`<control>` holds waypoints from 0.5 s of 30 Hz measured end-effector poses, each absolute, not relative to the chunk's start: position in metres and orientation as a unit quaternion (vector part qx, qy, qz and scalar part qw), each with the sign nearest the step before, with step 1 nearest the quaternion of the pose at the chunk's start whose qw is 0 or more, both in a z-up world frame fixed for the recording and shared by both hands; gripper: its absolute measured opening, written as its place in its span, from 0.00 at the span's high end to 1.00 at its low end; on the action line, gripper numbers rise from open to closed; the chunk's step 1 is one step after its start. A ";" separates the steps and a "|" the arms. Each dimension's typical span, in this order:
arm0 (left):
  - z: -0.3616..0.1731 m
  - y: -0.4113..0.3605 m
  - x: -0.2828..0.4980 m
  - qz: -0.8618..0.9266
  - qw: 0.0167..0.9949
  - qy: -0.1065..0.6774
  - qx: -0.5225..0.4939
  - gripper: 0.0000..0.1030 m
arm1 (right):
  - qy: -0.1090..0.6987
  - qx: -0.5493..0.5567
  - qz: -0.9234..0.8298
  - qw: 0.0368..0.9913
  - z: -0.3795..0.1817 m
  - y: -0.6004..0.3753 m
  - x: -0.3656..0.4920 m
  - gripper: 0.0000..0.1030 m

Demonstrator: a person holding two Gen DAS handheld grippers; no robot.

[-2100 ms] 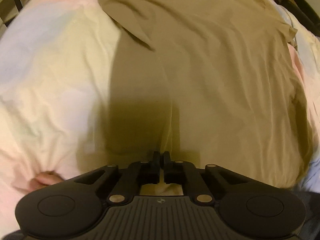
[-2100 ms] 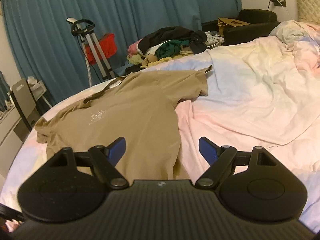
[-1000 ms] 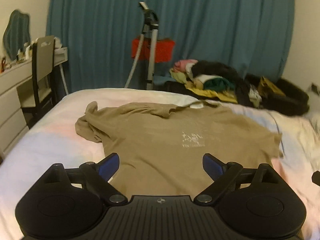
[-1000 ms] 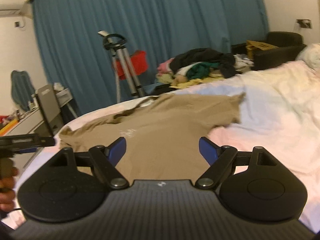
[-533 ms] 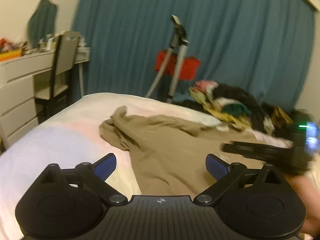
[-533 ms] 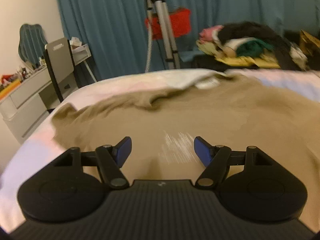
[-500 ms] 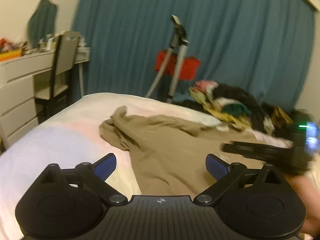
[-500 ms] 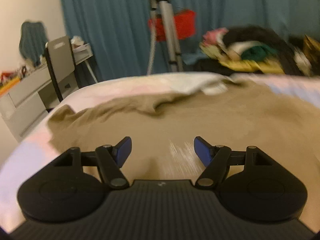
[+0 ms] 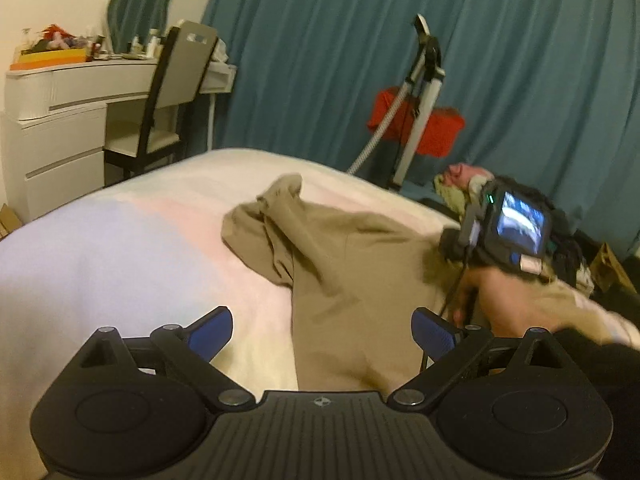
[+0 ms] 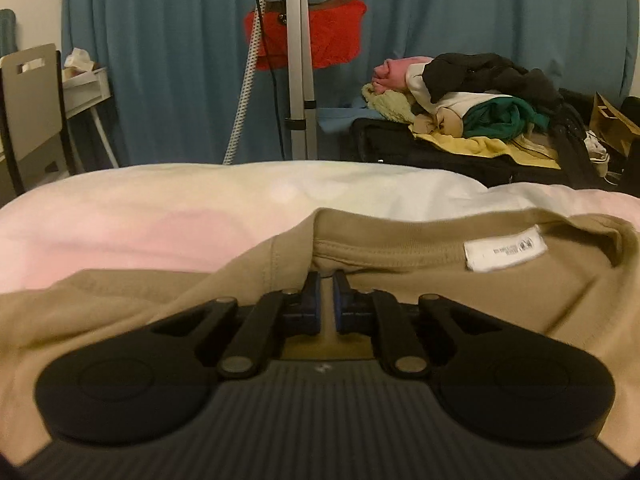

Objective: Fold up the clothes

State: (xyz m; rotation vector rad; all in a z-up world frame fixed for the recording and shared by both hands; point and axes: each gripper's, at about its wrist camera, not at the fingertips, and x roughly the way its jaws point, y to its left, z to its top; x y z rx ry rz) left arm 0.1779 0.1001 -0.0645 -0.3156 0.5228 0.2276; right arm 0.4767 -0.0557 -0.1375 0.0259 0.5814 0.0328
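The tan T-shirt (image 9: 352, 280) lay spread on the bed (image 9: 120, 240), collar at the far end. The right gripper (image 10: 326, 300) had its fingers nearly closed on the fabric at the collar's left side. The left gripper (image 9: 322, 330), spread wide and empty, hovered nearest the bunched left sleeve (image 9: 272, 216).

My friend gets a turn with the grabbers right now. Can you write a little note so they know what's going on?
Right hand-held gripper: shut on the T-shirt at the neck edge, left of the white tag.
Left hand-held gripper: open, holding nothing, above the bed beside the shirt's left edge.
T-shirt: lying on the bed, not folded yet. Its left sleeve is bunched up.
Done: the collar is grabbed.
Left: probably smooth or grab the bunched sleeve with the left one, then fold the shirt.
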 end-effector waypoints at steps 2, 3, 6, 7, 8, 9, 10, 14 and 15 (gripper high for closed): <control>-0.072 0.096 0.184 0.107 0.947 0.267 -0.143 0.05 | 0.284 0.013 0.018 0.959 -0.140 -0.056 0.482 0.92; -0.075 0.094 0.186 0.104 0.946 0.273 -0.138 0.05 | 0.281 0.018 0.021 0.959 -0.135 -0.060 0.476 0.92; -0.077 0.090 0.186 0.098 0.949 0.271 -0.128 0.05 | 0.274 0.035 0.029 0.961 -0.120 -0.074 0.456 0.88; -0.077 0.088 0.185 0.096 0.951 0.268 -0.124 0.05 | 0.271 0.040 0.031 0.961 -0.115 -0.079 0.449 0.88; -0.077 0.086 0.184 0.093 0.952 0.266 -0.120 0.05 | 0.269 0.046 0.034 0.961 -0.110 -0.083 0.442 0.88; -0.076 0.085 0.183 0.092 0.953 0.263 -0.117 0.05 | 0.266 0.051 0.036 0.962 -0.105 -0.088 0.435 0.87; -0.075 0.083 0.181 0.090 0.954 0.262 -0.115 0.05 | 0.264 0.057 0.039 0.962 -0.100 -0.093 0.428 0.87; -0.068 0.073 0.169 0.079 0.957 0.257 -0.104 0.05 | 0.239 0.082 0.055 0.966 -0.072 -0.134 0.359 0.29; -0.065 0.070 0.164 0.075 0.959 0.254 -0.100 0.05 | 0.231 0.090 0.059 0.967 -0.065 -0.146 0.341 0.20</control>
